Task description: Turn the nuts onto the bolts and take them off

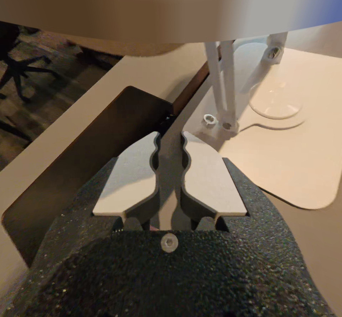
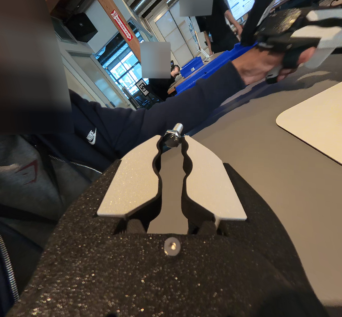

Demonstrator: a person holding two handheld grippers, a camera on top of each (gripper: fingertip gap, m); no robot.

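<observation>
The right gripper (image 2: pixel 171 138) pinches a bolt (image 2: pixel 173 137) by its head, threaded end pointing away, likely presented for a nut, while the left gripper (image 1: pixel 170 135) hangs empty and slightly parted above the tabletop (image 1: pixel 192 104), no nut clearly visible.

Shiny metal bolt (image 2: pixel 173 137), matt mat (image 1: pixel 277 160)

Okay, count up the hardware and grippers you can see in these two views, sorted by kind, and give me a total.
Bolts: 1, the silver bolt pinched at the right gripper's tips.
Loose nuts: 1, the nut on the table by the white stand.
Grippers: 2, the right one plus the left gripper, empty.
Total: 4.
</observation>
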